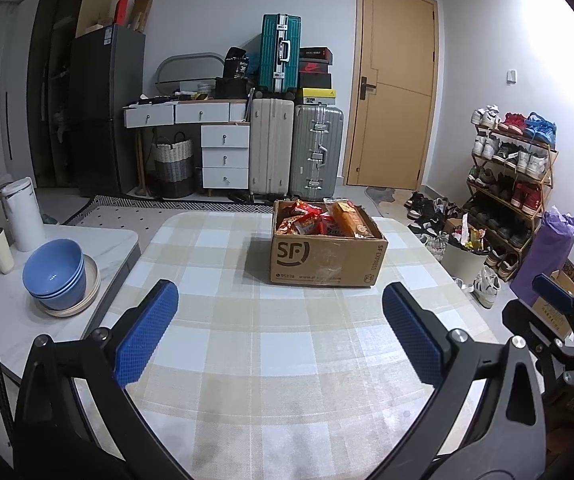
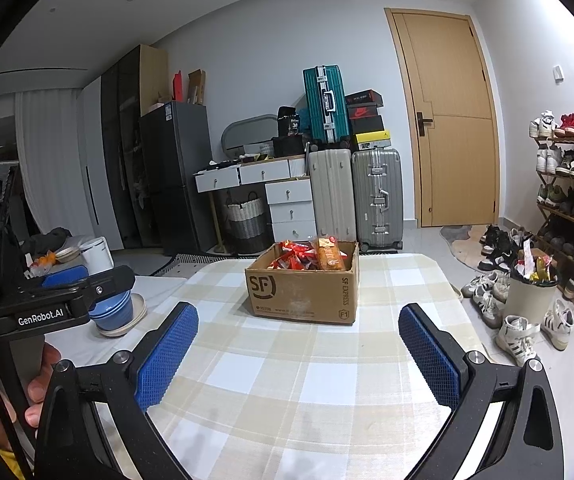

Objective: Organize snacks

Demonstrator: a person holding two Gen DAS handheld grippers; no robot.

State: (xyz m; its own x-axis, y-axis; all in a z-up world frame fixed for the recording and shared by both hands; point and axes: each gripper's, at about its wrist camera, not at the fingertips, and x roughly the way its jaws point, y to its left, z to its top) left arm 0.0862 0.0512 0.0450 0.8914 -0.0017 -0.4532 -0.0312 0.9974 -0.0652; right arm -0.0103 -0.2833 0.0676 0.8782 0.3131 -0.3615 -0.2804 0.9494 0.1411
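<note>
I hold the left gripper [image 1: 279, 332] and right gripper [image 2: 297, 354] level and side by side above the near edge of the checked table [image 1: 247, 360], both pointing at the far edge, fingers spread wide and holding nothing. The cardboard box [image 1: 327, 258] of snacks [image 1: 319, 220] sits near the table's far edge, well apart from both. Blue bowls [image 1: 55, 274] stack on the white side table [image 1: 3, 304] to the left.

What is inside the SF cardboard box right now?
The cardboard box holds red snack packets and an orange packaged snack poking above the rim. Anything beneath them is hidden.
</note>
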